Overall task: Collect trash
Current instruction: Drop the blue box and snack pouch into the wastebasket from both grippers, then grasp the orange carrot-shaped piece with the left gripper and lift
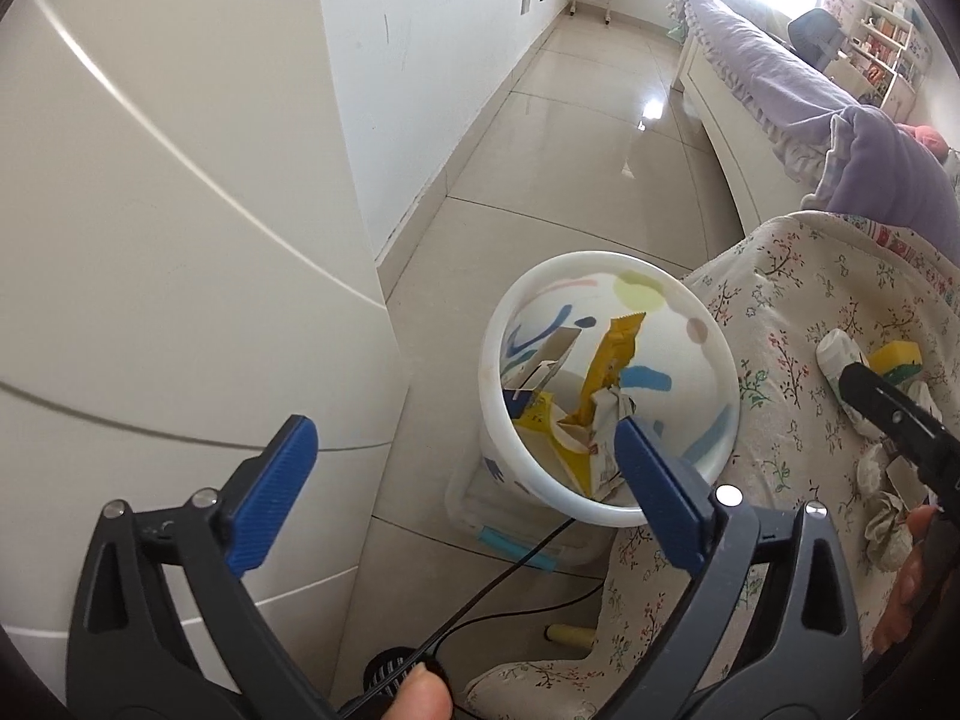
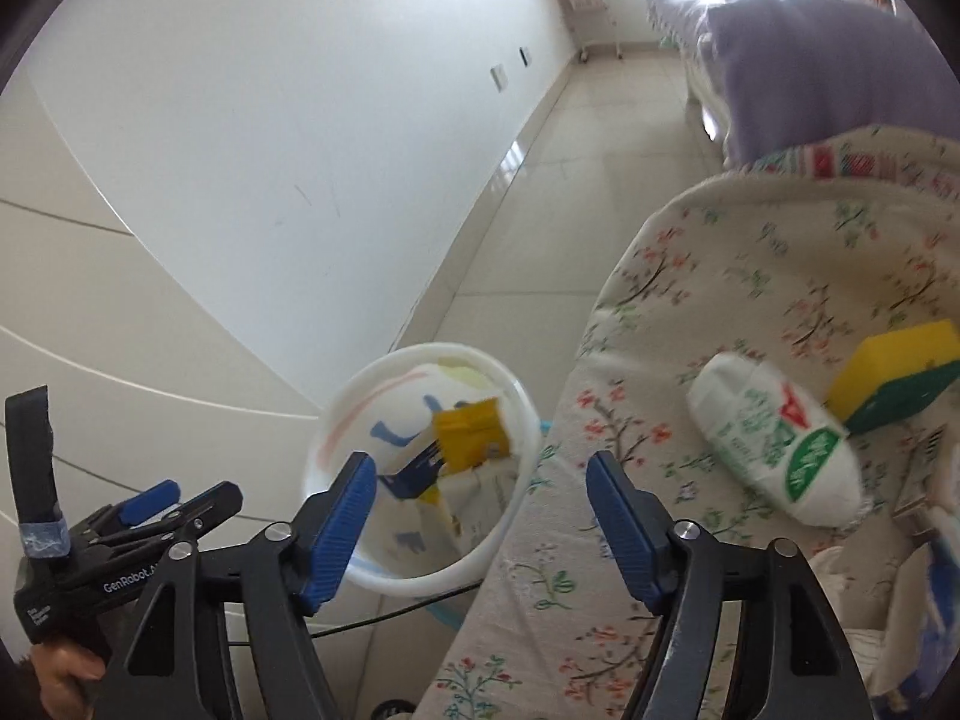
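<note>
Here, the trash sits in two places: some of it is already inside the white bin, where a yellow wrapper stands upright among scraps of card and crumpled paper, and the rest lies on the desk, which is covered by a cloth printed with small flowers. On that cloth, a white and green pouch lies on its side, with a yellow and green box just beside it at the far side; nearer to me, in my left view, crumpled paper balls lie close to the desk edge. The bin stands on the floor, its rim touching or nearly touching the hanging cloth, and its wall is painted with blue, yellow and pink marks. My left tongs hang spread wide with nothing between them, one blue pad over the bin's mouth and the other out over the white cabinet at the left. My right tongs are also spread wide and hold nothing, straddling the bin's rim and the desk edge. A thin black cable runs across the floor under the bin. Further off stretch the pale floor tiles, a white wall and a bed with a lilac cover.
</note>
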Available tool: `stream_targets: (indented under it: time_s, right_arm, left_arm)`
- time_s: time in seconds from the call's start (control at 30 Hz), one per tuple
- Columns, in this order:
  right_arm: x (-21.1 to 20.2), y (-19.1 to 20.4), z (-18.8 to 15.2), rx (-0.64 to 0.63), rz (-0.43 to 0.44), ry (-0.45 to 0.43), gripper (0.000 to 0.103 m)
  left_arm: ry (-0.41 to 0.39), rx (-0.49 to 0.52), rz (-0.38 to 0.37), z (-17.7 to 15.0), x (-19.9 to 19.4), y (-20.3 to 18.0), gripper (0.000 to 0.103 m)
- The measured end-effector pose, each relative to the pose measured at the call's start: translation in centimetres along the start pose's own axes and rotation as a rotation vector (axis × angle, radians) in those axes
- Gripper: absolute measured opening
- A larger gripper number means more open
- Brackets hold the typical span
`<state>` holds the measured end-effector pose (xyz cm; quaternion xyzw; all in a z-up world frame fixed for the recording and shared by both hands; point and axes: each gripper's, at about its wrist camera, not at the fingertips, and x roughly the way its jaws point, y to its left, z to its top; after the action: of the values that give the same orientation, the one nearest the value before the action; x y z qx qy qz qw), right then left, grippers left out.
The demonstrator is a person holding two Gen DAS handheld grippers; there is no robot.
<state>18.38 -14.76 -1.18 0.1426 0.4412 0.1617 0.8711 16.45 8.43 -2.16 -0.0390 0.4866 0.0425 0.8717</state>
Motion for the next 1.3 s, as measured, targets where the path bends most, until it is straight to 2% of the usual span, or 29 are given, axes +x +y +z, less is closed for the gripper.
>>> stream_targets:
  time_s: [0.13, 0.57, 0.93, 1.3]
  right_arm:
    - [-1.8, -0.6, -0.2, -0.015, -0.038, 0.001, 0.074]
    - [-6.4, -5.1, -0.5, 0.056, -0.136, -0.006, 0.074]
    - [-11.2, -9.3, -2.1, 0.093, -0.235, -0.002, 0.075]
    - [-14.9, -13.5, -3.7, 0.131, -0.302, 0.000, 0.076]
  left_arm:
    - [-0.003, 0.013, -0.006, -0.1, -0.5, -0.5, 0.099]
    - [0.029, 0.033, -0.085, -0.9, -1.8, -2.7, 0.099]
    - [0.066, 0.124, -0.133, -2.3, -2.3, -6.8, 0.099]
    - [0.154, 0.226, -0.241, -5.1, -2.3, -11.7, 0.099]
